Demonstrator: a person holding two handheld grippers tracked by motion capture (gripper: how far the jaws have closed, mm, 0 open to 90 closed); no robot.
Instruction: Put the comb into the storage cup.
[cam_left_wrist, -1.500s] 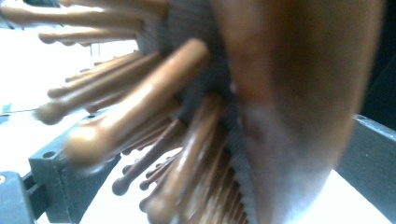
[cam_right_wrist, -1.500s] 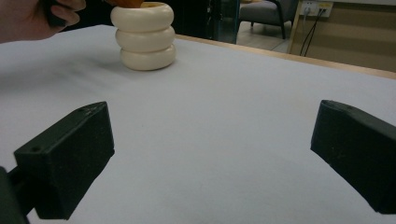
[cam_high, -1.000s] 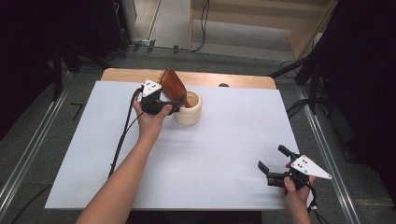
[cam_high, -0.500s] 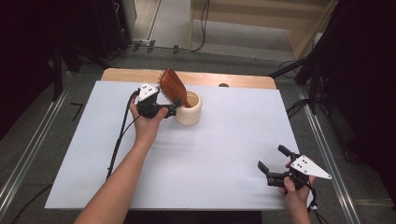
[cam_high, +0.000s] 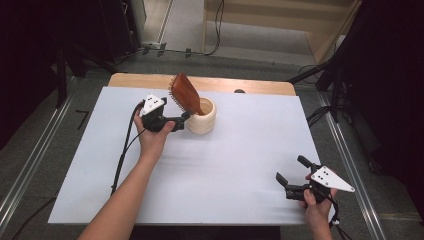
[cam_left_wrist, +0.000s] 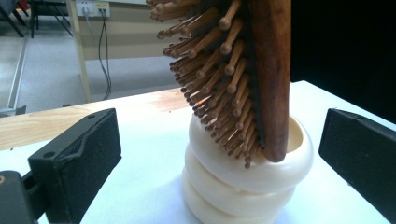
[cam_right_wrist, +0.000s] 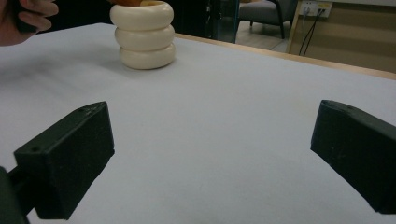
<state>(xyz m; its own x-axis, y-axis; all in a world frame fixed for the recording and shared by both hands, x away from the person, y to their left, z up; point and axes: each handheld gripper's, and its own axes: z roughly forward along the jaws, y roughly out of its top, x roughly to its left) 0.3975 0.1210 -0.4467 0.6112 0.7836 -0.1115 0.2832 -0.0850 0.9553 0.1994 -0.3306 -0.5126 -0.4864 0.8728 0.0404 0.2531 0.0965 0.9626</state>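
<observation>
**Q:** Left gripper (cam_high: 183, 119) in the high view: where is it, and is it holding anything?

**A:** It sits left of centre in the upper half of the frame, on the white table (cam_high: 225, 165), with its tips just beside a cream holder (cam_high: 202, 117) made of stacked rings. A wooden hairbrush (cam_high: 186, 93) stands in the holder, handle down, leaning toward the upper left. The gripper's jaws are spread and nothing is between them. The right gripper (cam_high: 290, 176) rests in the lower right corner, well apart from the holder, jaws also spread and empty.

**Q:** And the left gripper view?

**A:** Two black jaws rise at the lower left and right edges, wide apart. Between them, centre frame, stands the holder (cam_left_wrist: 247, 182), and the hairbrush (cam_left_wrist: 247, 79) rises from it to the top edge, its bristles facing left. Neither jaw touches either one.

**Q:** The right gripper view?

**A:** Its own jaws stand wide apart over bare table (cam_right_wrist: 224, 126). The holder (cam_right_wrist: 144, 37) is far off at the upper left, with the other hand (cam_right_wrist: 25, 18) at the left edge.

**Q:** What could go wrong?

**A:** I'd judge the hairbrush top-heavy and leaning. A jaw that clips the bristles or the holder's rim could tip both over, since the holder looks light and nothing braces it.
</observation>
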